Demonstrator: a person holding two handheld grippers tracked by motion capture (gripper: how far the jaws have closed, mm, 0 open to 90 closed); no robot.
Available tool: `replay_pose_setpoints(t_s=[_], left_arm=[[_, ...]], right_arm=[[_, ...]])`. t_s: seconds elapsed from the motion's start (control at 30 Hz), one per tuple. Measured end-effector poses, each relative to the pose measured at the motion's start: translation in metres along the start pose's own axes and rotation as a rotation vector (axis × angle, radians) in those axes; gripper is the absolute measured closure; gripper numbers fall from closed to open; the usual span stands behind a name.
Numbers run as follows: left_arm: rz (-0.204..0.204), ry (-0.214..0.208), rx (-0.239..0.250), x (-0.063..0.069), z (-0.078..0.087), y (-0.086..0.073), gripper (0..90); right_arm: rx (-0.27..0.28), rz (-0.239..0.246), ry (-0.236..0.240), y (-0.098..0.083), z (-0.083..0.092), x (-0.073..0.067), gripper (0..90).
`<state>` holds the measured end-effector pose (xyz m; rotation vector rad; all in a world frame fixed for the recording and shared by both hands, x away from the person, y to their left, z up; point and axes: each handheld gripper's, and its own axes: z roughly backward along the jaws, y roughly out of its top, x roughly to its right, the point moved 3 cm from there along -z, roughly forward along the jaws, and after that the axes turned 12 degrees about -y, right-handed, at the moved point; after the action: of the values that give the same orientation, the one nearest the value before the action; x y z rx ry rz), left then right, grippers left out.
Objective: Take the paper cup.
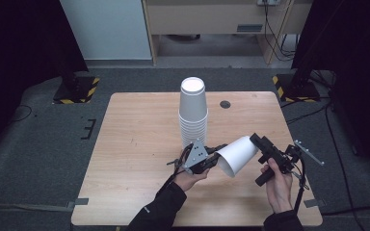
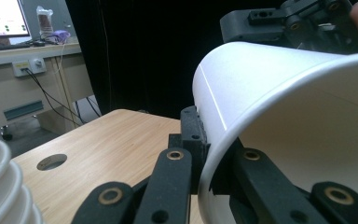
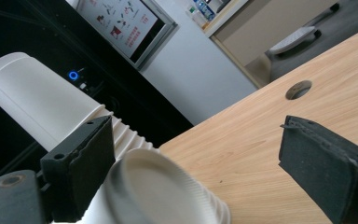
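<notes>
A single white paper cup (image 1: pixel 237 155) hangs tilted over the table's front, mouth towards the left. My left gripper (image 1: pixel 216 157) is shut on its rim, with one jaw inside the mouth and one outside (image 2: pixel 205 140). The cup's wall (image 2: pixel 279 107) rises close above those jaws. My right gripper (image 1: pixel 260 156) stands open at the cup's base end. In the right gripper view the ribbed base (image 3: pixel 158 186) lies beside the left jaw, with the right jaw far from it (image 3: pixel 196 140). A tall stack of upturned white cups (image 1: pixel 193 113) stands mid-table, also visible as a stack (image 3: pixel 42 107) behind the left jaw.
The wooden table (image 1: pixel 139 144) has a round cable hole (image 1: pixel 225 104) right of the stack. Grey carpet, black stands with striped bases (image 1: pixel 77 89) and dark curtains surround it. A desk with a monitor (image 2: pixel 4 21) stands beyond.
</notes>
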<state>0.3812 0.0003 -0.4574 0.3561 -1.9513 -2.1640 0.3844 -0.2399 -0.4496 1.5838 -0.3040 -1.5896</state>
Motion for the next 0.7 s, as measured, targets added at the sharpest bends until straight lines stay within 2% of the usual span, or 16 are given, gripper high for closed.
replay_pose_setpoints(t_s=[0.3, 0.43, 0.6, 0.63, 0.67, 0.7], left_arm=[[0.012, 0.013, -0.003, 0.0, 0.02, 0.001, 87.1], [0.019, 0.021, 0.0, -0.001, 0.028, 0.0, 87.1], [0.027, 0.037, -0.001, -0.003, 0.038, 0.0, 87.1], [0.031, 0.041, 0.001, -0.004, 0.04, 0.0, 87.1], [0.034, 0.048, 0.005, -0.005, 0.044, 0.001, 87.1], [0.037, 0.051, 0.006, -0.005, 0.047, 0.001, 87.1]], right_arm=[[0.014, 0.064, -0.034, 0.003, 0.001, 0.006, 11.2], [-0.004, 0.103, -0.04, 0.002, 0.001, 0.007, 11.3], [-0.005, 0.184, -0.077, 0.001, 0.001, 0.011, 10.5], [-0.005, 0.184, -0.077, 0.001, 0.001, 0.011, 10.5], [-0.001, 0.218, -0.092, 0.002, 0.001, 0.014, 10.0], [-0.003, 0.231, -0.102, 0.002, 0.002, 0.015, 10.0]])
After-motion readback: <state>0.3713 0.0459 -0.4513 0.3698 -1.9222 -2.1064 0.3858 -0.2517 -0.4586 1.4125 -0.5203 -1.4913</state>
